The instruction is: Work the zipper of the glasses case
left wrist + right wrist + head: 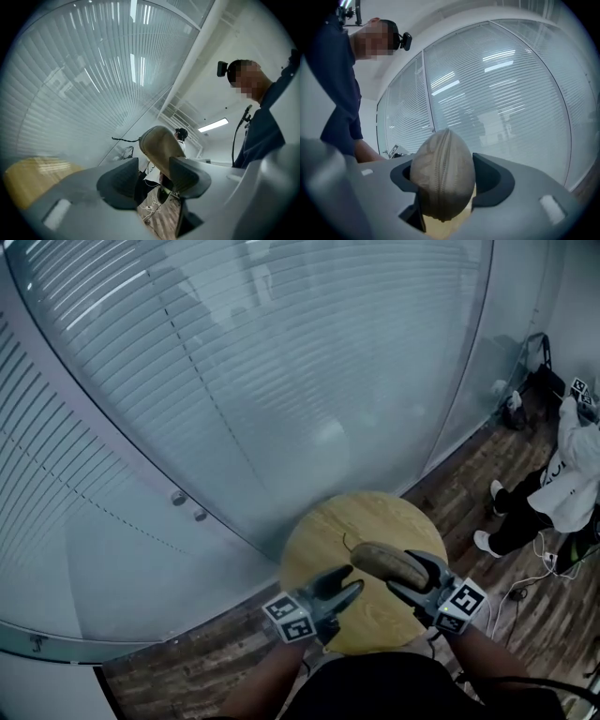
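An olive-brown zippered glasses case (389, 563) hangs above the round wooden table (323, 531), with my right gripper (412, 576) shut across its middle. In the right gripper view the case (443, 173) fills the gap between the jaws, its zipper seam running up the centre. A thin dark cord (347, 542) curls off the case's left end. My left gripper (343, 585) is open just left of and below that end. In the left gripper view the case (159, 143) rises beyond the fingers, partly behind the right one, and nothing lies between them. The left gripper (152, 171) holds nothing.
A curved glass wall with blinds (244, 381) runs behind the table. To the right a person in a white top (577, 465) stands on the wooden floor, with cables (539, 563) and a dark stand (534, 362) nearby.
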`<state>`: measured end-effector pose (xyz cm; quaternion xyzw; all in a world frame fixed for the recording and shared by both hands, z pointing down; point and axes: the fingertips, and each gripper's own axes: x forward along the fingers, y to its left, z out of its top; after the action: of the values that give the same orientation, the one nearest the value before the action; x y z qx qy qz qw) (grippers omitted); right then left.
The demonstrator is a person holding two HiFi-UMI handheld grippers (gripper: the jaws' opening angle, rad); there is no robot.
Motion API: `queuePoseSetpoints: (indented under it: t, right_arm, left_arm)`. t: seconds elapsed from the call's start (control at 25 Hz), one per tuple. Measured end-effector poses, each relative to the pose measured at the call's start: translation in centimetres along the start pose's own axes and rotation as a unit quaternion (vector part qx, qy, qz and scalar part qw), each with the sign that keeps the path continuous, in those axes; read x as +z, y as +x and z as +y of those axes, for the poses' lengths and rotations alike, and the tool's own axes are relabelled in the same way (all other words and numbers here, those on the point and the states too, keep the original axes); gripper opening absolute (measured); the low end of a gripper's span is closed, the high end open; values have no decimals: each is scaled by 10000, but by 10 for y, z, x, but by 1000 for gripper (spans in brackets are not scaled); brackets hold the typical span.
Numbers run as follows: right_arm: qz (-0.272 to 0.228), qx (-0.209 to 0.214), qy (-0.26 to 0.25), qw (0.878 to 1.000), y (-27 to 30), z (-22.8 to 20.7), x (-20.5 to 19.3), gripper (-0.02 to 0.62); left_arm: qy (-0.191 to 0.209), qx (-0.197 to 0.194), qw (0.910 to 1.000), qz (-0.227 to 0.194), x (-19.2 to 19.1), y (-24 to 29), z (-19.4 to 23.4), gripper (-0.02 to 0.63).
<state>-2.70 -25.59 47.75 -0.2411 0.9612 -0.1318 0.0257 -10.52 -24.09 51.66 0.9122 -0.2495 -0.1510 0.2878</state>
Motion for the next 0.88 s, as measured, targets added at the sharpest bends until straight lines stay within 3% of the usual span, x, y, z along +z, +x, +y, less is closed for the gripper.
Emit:
queuePoseSetpoints:
  t: [0.2,0.36,0.44,0.56,0.88]
  right_arm:
    - [-327,201,-33,9993,-9,21,40,290]
    - [-550,417,55,9976,-12,31,50,290]
    - [-694,547,131,9960,-15,36,50,291]
    - [-928,739,325,9924,-12,42,51,291]
    - [-1329,1220,635,9815,-5,67,78,290]
  left_arm:
    - [-429,-889,9949,-191,18,25,-47,254]
    - [-589,-1457,9853,-675,43,30,-69,304]
    - [-490,-1577,9824,-878,54,32,-75,296]
    - [-338,-1701,9812,-842,56,37,-82,295]
    - [147,-1570,9816,-1081,97,44,-112,302]
